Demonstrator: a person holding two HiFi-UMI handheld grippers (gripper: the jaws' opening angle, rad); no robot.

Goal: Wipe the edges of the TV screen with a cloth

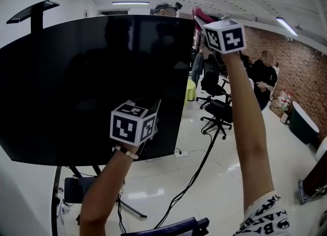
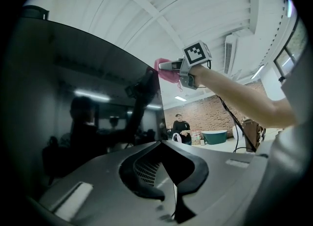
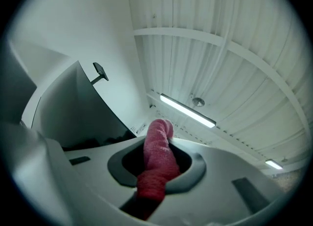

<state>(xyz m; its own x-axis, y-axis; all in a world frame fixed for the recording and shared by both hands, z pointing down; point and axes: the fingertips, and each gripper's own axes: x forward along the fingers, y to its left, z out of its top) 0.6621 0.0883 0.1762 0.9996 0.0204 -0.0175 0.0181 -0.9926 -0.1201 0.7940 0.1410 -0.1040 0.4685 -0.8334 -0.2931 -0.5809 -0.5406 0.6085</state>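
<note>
While right gripper pinches pink cloth — left gripper closed near TV.

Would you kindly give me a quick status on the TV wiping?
Right gripper shut on pink cloth, at TV screen's top right corner. Left gripper jaws together, empty, by the lower screen. Nothing seen blocking the edge.

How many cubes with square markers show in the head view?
2. One cube rides the left hand-held gripper, low before the TV screen; the other the right hand-held gripper, at its top right corner.
</note>
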